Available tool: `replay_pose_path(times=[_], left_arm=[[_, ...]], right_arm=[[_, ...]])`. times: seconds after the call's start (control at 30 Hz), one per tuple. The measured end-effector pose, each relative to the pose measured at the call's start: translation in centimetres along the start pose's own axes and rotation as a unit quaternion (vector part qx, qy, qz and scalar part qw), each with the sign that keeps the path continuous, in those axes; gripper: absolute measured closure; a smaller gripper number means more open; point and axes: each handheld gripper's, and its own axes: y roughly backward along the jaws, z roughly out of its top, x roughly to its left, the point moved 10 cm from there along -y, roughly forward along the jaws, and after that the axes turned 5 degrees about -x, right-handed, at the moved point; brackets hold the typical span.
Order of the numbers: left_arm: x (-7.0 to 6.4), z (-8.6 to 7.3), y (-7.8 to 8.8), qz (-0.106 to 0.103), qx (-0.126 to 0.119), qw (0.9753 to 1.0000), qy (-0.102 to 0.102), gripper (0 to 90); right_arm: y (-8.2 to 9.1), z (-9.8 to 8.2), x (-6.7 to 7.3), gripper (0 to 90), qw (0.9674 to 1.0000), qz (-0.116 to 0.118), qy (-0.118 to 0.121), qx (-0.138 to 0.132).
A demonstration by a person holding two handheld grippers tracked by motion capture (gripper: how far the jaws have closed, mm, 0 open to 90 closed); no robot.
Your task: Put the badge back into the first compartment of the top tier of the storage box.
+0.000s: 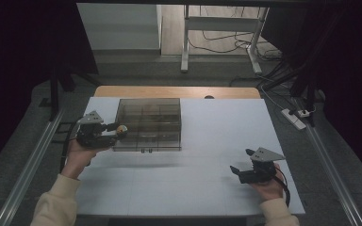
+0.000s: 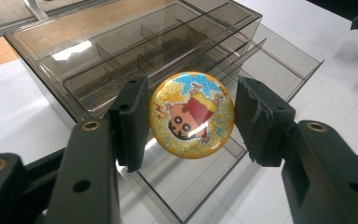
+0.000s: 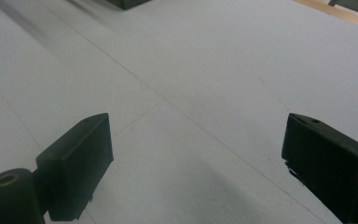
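Observation:
My left gripper [image 2: 190, 116] is shut on a round yellow badge [image 2: 192, 114] printed with a cartoon figure, its pads pressing the badge's two sides. It holds the badge just above the near left edge of a smoky clear divided box [image 2: 135, 56]. From the high view the left gripper [image 1: 119, 131] sits at the box's [image 1: 148, 124] left front corner with the badge [image 1: 121, 130] at its tip. My right gripper [image 1: 242, 161] rests at the table's right front, open, with bare white table between its jaws [image 3: 196, 154].
The white table [image 1: 207, 127] has a wooden strip [image 1: 176, 92] along its far edge. Metal rails run down both sides. A desk frame [image 1: 221, 28] and cables stand on the floor beyond. A power strip [image 1: 294, 117] lies right of the table.

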Motion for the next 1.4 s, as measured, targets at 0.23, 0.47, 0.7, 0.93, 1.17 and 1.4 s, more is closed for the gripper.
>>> replay_pose_path(times=[0.23,0.47,0.7,0.93,1.17,1.4], left_arm=[[0.0,-0.2,-1.1,-0.002,0.011,0.9999,0.001,46.4],[-0.1,-0.9,-2.1,-0.004,0.030,0.9995,-0.001,46.4],[0.0,-1.4,-2.4,0.000,0.043,0.9991,-0.005,46.3],[0.1,-1.5,-2.3,0.004,0.045,0.9989,-0.009,46.1],[0.0,-1.6,-2.3,0.002,0.048,0.9988,-0.008,45.0],[0.4,-1.6,-2.3,0.017,0.049,0.9986,-0.005,27.9]], right_arm=[[0.0,0.0,0.0,8.1,1.0000,-0.001,0.001,0.001],[0.0,0.0,0.0,8.1,1.0000,0.000,0.001,0.001],[0.0,0.0,0.0,8.1,1.0000,0.000,-0.002,-0.001],[0.1,0.0,0.0,8.1,1.0000,0.000,-0.002,-0.002],[0.0,0.0,0.0,8.1,1.0000,0.000,-0.001,-0.001],[0.1,0.0,0.0,8.1,1.0000,0.000,-0.002,-0.002]])
